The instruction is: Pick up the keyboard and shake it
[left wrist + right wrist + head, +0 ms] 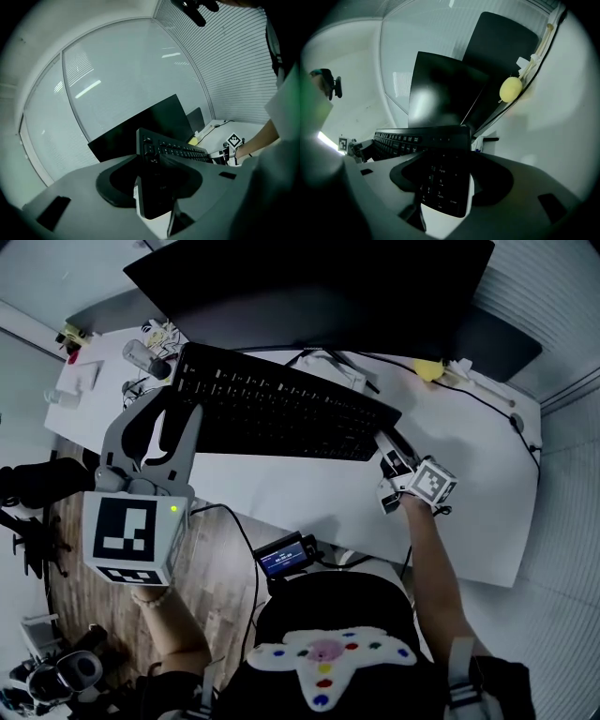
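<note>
A black keyboard (281, 409) stretches across the middle of the head view, held over the white desk (469, 484) in front of the monitor. My left gripper (169, 416) is shut on the keyboard's left end; in the left gripper view that end (152, 183) sits clamped between the grey jaws. My right gripper (389, 465) is shut on the right end, and the number-pad keys (443, 183) show between its jaws. The keyboard appears raised a little off the desk.
A large dark monitor (319, 287) stands right behind the keyboard. A yellow object (428, 369) and cables lie at the desk's far right. Small items (145, 357) crowd the desk's left end. A small device with a lit screen (286, 557) hangs near my body.
</note>
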Tool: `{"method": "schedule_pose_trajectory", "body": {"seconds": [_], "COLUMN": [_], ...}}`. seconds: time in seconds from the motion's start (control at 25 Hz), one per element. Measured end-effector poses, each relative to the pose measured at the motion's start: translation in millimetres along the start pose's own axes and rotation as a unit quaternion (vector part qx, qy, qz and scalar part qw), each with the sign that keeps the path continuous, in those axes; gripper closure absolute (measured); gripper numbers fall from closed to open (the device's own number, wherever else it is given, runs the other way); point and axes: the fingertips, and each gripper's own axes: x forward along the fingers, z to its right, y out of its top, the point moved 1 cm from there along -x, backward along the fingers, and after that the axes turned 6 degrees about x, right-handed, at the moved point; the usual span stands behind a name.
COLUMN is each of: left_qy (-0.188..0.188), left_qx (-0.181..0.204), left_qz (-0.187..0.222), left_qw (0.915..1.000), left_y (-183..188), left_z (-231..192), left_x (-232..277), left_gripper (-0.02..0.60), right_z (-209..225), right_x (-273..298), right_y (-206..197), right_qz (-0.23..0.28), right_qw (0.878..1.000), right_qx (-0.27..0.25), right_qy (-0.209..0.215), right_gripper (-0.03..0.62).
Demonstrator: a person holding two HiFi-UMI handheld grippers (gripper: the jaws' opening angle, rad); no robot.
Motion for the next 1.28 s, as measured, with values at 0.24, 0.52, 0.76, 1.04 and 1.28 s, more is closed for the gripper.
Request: {"method": "schedule_pose_trajectory", "body": {"seconds": [0.24,0.52,0.76,1.04,1.28], "left_qy": [0.026,0.033,0.026,0.009,-0.033], "left_qx": [0.020,0.020,0.009,-0.020,-0.109], "left_qz": [-0.002,0.000,0.001,0.020,0.029], "left_qw": [0.9994,0.9993,0.9996,0.9996,0.9930], "left_y": [21.5,25.1,19.0,1.9,-40.4], "left_z": [6.4,7.3,6.3,2.0,6.8], "left_x": [-15.8,-20.1,-16.1,-5.7,23.3], "left_gripper": [0.419,0.419,0.419,0.419,0.419], "right_z": [-4.5,-7.9,-7.3,-14.9,-18.6], "right_x": [10.8,12.2,4.1,-18.1,-49.5], "right_y": [0.1,6.8,11.4,31.2,48.4], "right_qz": [0.005,0.008,0.010,0.014,0.001], "right_qw": [0.999,0.999,0.999,0.999,0.991], "right_qx": [0.013,-0.004,-0.002,-0.047,-0.097], "right_qy": [0.038,0.049,0.031,-0.015,-0.090], "right_gripper": [0.309,0.309,0.307,0.309,0.309]}}
